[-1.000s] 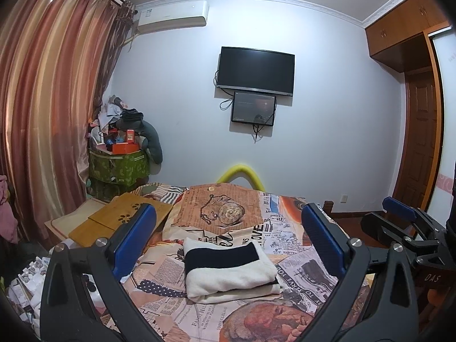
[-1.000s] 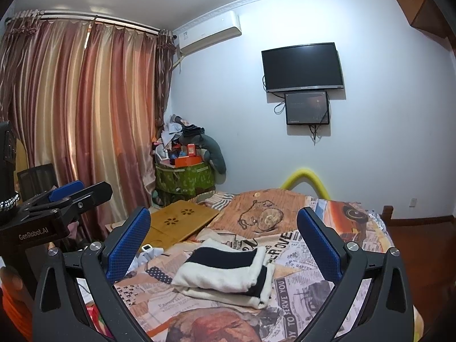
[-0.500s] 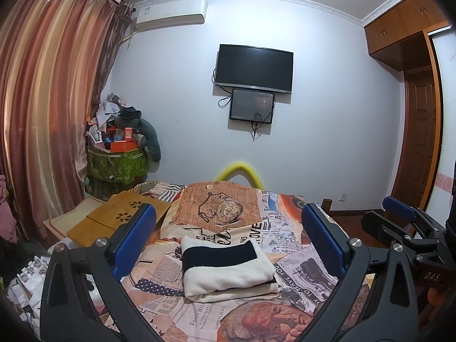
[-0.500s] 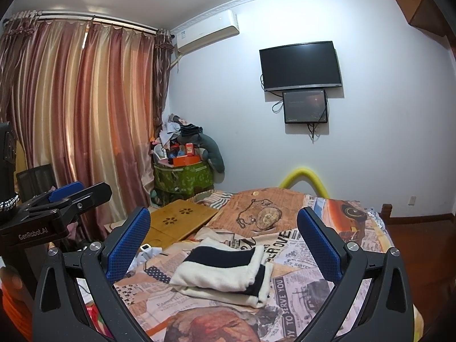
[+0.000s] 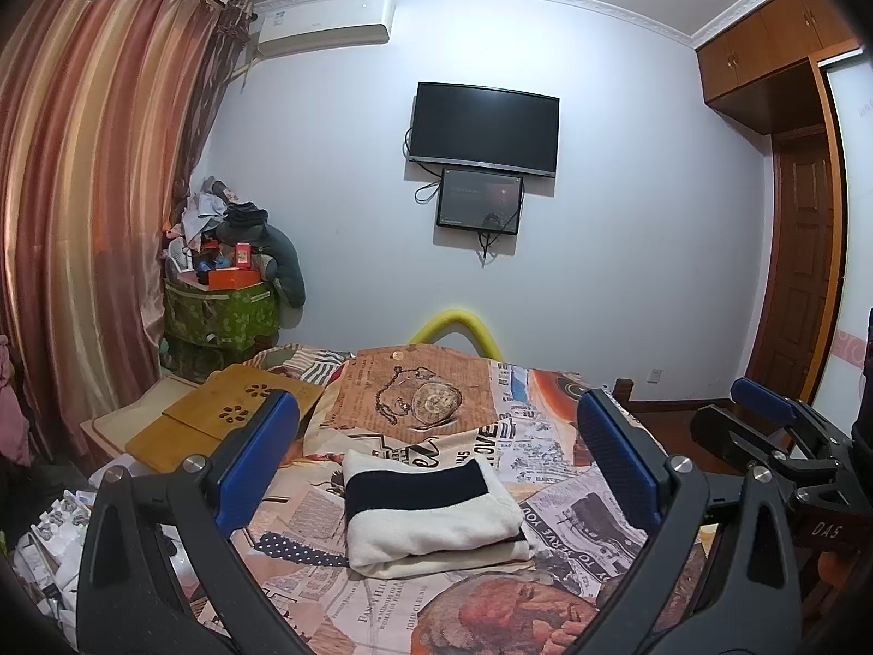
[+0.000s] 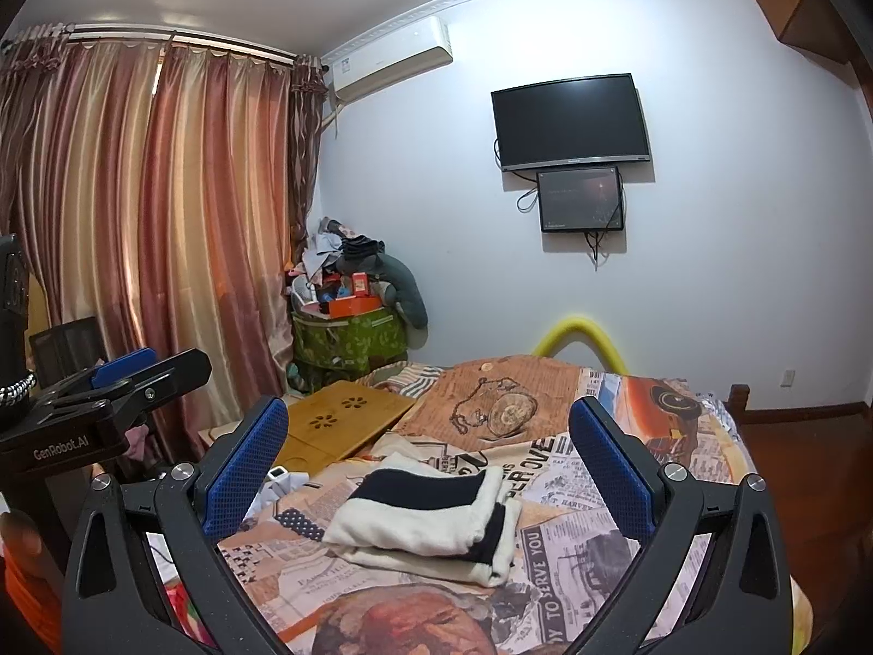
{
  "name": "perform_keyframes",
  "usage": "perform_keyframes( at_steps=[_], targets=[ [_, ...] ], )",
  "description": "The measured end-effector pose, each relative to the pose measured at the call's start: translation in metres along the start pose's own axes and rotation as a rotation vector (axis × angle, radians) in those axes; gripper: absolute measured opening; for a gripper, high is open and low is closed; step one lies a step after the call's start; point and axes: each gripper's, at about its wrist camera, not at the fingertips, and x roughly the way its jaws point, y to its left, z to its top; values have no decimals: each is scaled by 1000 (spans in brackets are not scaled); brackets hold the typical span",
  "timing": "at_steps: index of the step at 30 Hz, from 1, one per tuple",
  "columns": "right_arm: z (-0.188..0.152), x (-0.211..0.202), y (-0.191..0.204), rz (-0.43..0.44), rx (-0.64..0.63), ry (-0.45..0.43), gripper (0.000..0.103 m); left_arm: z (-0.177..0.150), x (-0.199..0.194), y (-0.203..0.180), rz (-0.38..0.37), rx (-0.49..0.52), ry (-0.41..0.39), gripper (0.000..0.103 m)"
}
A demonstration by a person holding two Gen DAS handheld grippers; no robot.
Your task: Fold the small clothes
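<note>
A cream garment with a dark navy band (image 5: pixel 431 513) lies folded in a compact stack on the newspaper-print bedspread (image 5: pixel 567 507). My left gripper (image 5: pixel 436 464) hovers above and in front of it, open, its blue pads wide apart and holding nothing. In the right wrist view the same folded garment (image 6: pixel 431 518) lies between and beyond the spread blue pads of my right gripper (image 6: pixel 431 464), also open and empty. The right gripper (image 5: pixel 764 426) shows at the right edge of the left wrist view, and the left gripper (image 6: pixel 125 382) at the left edge of the right wrist view.
A wooden lap desk (image 5: pixel 229 415) lies at the bed's left side. Behind it stands a green storage bin (image 5: pixel 218 316) piled with clothes and boxes, beside striped curtains (image 5: pixel 82 218). A television (image 5: pixel 483 128) hangs on the far wall. A brown door (image 5: pixel 802 262) is at the right.
Both cameras have tilted or risen slightly, so the room and folded garment sit a little lower in view. The garment has not moved, and both grippers stay open.
</note>
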Motion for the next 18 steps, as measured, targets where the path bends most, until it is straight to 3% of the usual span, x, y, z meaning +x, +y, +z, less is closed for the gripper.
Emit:
perform_keyframes(
  at_steps=[18],
  targets=[
    [-3, -1, 1, -17, 2, 0, 102, 1, 2, -2, -29, 18, 33, 103]
  ],
)
